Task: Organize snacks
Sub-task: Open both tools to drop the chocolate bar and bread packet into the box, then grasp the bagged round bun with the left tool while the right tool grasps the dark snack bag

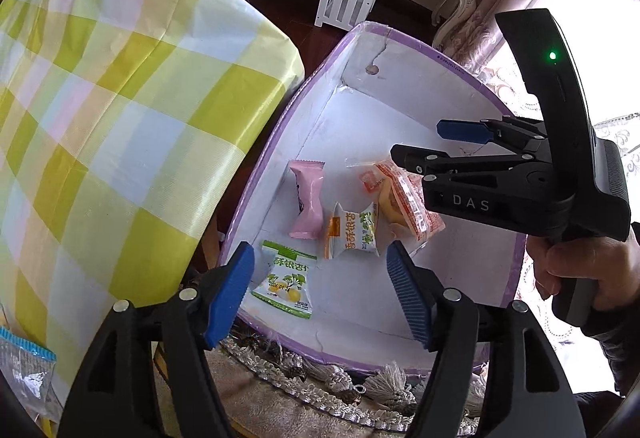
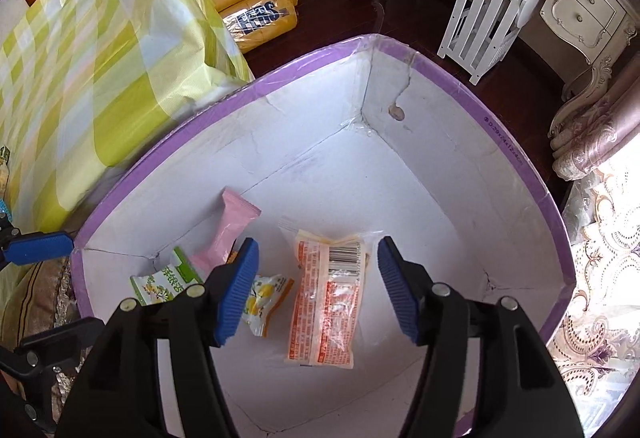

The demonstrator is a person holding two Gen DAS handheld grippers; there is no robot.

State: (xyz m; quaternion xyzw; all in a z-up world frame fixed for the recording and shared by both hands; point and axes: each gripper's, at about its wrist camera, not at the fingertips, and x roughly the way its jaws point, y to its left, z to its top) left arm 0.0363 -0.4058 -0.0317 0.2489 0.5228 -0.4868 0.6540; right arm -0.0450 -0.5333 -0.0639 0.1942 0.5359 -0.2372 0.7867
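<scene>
Right tongs hide the person's hand gripping them.

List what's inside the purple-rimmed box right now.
Purple-rimmed box holds four snacks: pink packet, orange barcode packet, green packet, orange-green packet. The right gripper's finger covers part of two packets.

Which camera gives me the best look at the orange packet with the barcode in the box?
The right wrist view. There the orange barcode packet lies flat and whole on the floor of the purple-rimmed box, between the open fingers. In the left wrist view the same packet shows foreshortened, partly hidden behind the right gripper.
</scene>
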